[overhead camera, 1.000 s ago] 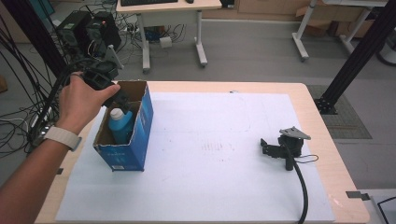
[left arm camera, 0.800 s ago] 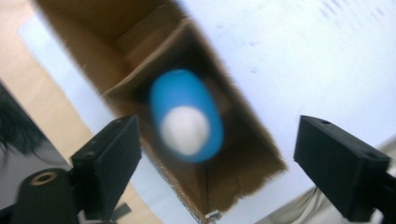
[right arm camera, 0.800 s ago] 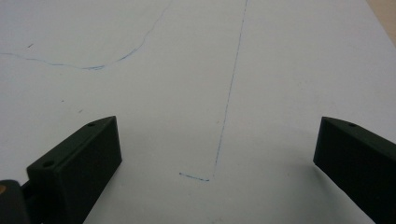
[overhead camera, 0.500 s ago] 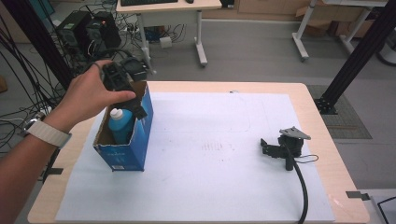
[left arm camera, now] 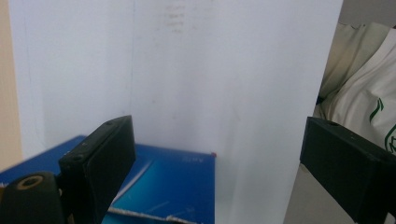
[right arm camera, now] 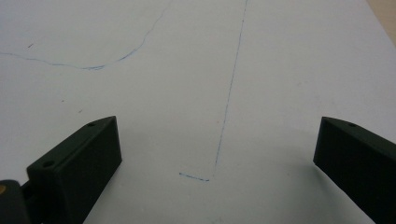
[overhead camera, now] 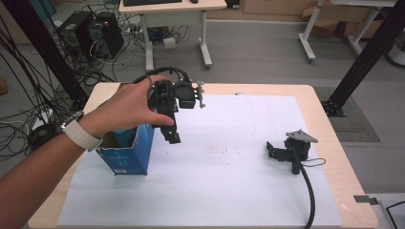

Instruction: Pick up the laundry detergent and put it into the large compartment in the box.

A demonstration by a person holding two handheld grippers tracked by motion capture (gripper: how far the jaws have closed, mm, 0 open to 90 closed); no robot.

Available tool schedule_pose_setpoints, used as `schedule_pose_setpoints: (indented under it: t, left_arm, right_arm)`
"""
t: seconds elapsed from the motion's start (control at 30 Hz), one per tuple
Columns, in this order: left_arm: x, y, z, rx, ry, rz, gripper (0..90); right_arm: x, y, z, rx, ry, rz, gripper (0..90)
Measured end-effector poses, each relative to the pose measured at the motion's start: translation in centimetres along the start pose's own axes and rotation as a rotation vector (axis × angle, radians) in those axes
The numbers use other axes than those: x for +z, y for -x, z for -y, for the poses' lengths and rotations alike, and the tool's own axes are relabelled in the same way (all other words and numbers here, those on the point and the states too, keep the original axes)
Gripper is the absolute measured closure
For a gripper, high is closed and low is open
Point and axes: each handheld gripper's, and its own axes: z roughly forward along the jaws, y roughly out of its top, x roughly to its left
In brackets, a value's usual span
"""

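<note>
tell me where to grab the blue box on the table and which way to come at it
Grip the blue box by one thin side wall at its open top rim, coming straight down from above. It stands upright with the top open, so one jaw can go inside and one outside. The near right wall looks best. The left gripper, open and empty, hangs beside the box's top right edge.

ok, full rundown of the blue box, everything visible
The blue box is an open-topped carton, cardboard by its look, with faint pale print on its sides. It stands upright on the white sheet, near the table's left edge. A light blue item sits inside, mostly hidden by the hand. The left gripper hangs beside its top corner, jaws open, nothing between them.
</note>
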Motion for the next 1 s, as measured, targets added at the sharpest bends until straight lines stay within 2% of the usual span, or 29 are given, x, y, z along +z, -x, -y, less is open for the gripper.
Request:
schedule_pose_setpoints:
  t: [0.3, 0.4, 0.8, 1.0]
  left_arm:
    - [0.3, 1.6, -2.6, 0.127, -0.021, 0.001, 10.9]
    - [0.5, 1.8, -3.2, 0.153, -0.019, 0.022, 10.8]
    - [1.5, 2.2, -3.8, 0.176, -0.016, 0.039, 10.2]
    - [1.6, 2.4, -3.7, 0.182, 0.002, 0.048, 10.1]
  right_arm:
    - [0.0, 0.0, 0.0, 0.000, 0.000, 0.000, 0.3]
    - [0.0, 0.0, 0.0, 0.000, 0.000, 0.000, 0.3]
    - [0.0, 0.0, 0.0, -0.002, 0.001, 0.000, 0.3]
    - [0.0, 0.0, 0.0, 0.000, 0.000, 0.000, 0.3]
